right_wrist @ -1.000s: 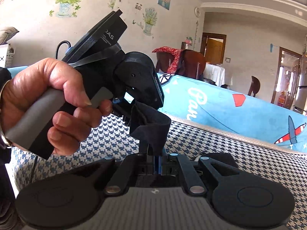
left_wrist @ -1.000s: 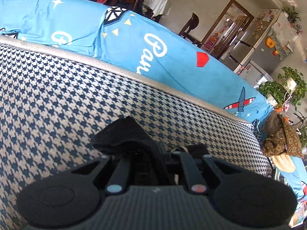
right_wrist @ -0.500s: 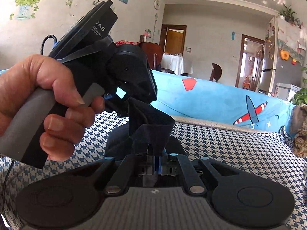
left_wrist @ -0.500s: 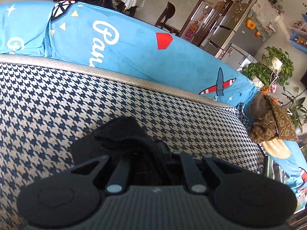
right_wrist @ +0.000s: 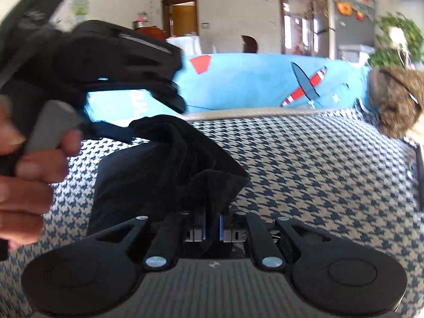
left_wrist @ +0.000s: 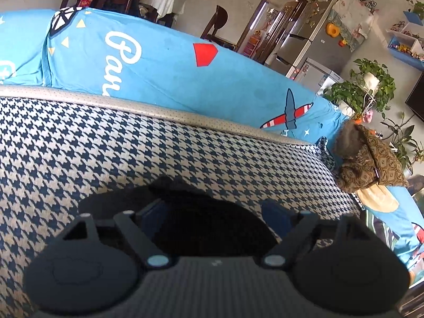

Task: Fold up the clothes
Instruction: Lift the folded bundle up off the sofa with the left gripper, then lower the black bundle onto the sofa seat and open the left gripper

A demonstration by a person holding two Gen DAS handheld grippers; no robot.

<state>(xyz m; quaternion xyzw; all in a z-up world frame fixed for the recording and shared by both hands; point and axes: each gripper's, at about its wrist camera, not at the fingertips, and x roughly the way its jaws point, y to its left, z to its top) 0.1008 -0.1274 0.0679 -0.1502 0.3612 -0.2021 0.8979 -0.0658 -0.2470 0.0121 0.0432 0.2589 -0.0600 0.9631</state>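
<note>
Black garment [right_wrist: 164,175]: you have soft, matt, slightly fuzzy cloth here.
Houndstooth seat cover [left_wrist: 106,145]: woven navy-and-cream fabric, coarse and matt to your eye.
Beige perforated edging strip [left_wrist: 185,116]: looks leathery, dotted with fine holes.
Blue printed sofa cover [left_wrist: 164,63]: smooth, flat cloth.
Left gripper [left_wrist: 212,212]: your matt black plastic, ribbed body.
Right gripper [right_wrist: 212,224]: same plastic, shiny metal rivets.
Silver fridge [left_wrist: 315,45]: brushed metal sheen.
</note>
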